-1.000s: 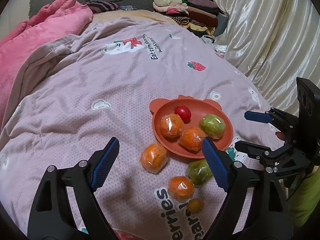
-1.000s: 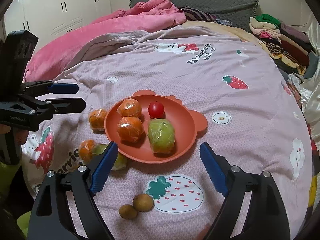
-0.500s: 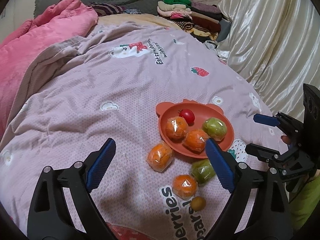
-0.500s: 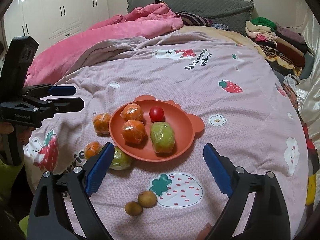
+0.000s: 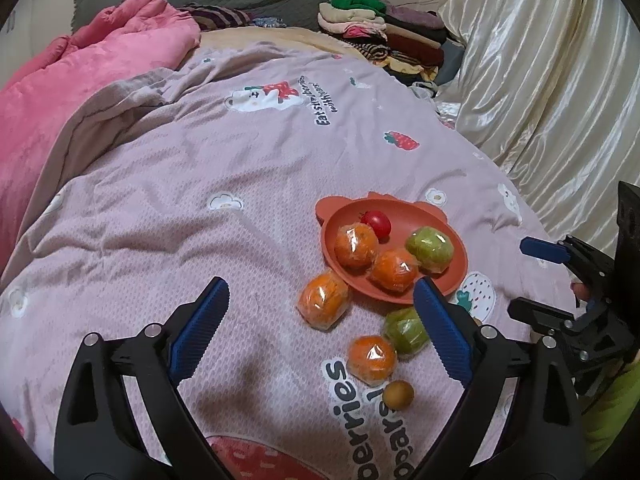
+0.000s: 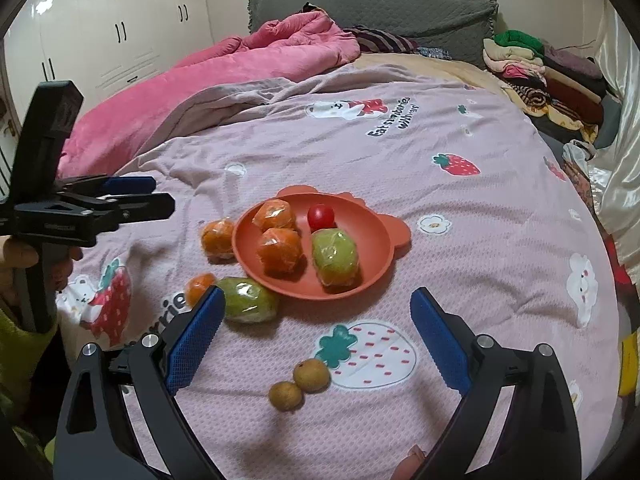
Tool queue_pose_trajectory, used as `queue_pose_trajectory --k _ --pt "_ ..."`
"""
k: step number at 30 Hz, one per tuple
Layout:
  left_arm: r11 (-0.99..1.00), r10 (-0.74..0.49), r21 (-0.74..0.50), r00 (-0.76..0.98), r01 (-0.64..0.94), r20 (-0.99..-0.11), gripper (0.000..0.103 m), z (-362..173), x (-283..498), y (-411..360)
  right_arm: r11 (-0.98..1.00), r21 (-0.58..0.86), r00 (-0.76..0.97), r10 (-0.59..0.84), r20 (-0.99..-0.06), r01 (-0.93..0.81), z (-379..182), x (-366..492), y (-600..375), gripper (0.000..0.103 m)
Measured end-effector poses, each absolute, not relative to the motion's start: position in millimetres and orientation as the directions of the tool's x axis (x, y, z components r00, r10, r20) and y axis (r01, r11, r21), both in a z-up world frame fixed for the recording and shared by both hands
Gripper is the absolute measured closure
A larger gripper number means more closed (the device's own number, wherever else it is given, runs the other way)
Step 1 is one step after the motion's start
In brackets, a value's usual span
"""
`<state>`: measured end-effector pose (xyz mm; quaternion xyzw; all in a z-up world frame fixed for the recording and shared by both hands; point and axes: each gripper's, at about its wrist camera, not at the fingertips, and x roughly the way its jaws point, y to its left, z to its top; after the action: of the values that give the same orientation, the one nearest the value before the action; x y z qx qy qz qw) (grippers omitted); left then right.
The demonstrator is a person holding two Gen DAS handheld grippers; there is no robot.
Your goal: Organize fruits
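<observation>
A terracotta bear-shaped plate (image 5: 456, 276) (image 6: 376, 240) on the pink bedspread holds two wrapped oranges (image 6: 279, 250), a wrapped green fruit (image 6: 335, 258) and a red tomato (image 6: 321, 217). Beside the plate lie a wrapped orange (image 5: 323, 300), another wrapped orange (image 5: 372, 358), a wrapped green fruit (image 5: 404, 330) (image 6: 249, 299) and small brown fruits (image 6: 298, 385) (image 5: 398, 395). My left gripper (image 5: 320, 332) is open and empty, above the bed short of the fruit. My right gripper (image 6: 314, 340) is open and empty, above the two brown fruits.
A pink quilt (image 5: 60, 96) is bunched at the left of the bed. Folded clothes (image 5: 380, 36) are stacked at the far right by a shiny curtain (image 5: 540, 80). White wardrobes (image 6: 100, 40) stand beyond the bed's left side.
Both grippers have drawn back and risen from the plate, so the fruit looks smaller and lower in view. Both stay open. No fruit has moved.
</observation>
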<state>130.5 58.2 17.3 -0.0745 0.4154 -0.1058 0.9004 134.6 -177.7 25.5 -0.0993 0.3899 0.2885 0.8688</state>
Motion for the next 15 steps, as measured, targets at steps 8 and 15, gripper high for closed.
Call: queue_pose_trajectory --k 8,15 --pt "0.969 -0.243 -0.218 0.631 0.119 -0.736 0.014 15.0 122.1 60.8 0.811 0.068 0.518 0.433 -0.738 -0.580 22.8 121.4 -176.6 0.010" --pt "0.972 -0.232 -0.204 0.625 0.117 -0.745 0.013 10.7 117.8 59.3 0.803 0.081 0.499 0.442 -0.745 -0.591 17.8 109.2 -171.2 0.010"
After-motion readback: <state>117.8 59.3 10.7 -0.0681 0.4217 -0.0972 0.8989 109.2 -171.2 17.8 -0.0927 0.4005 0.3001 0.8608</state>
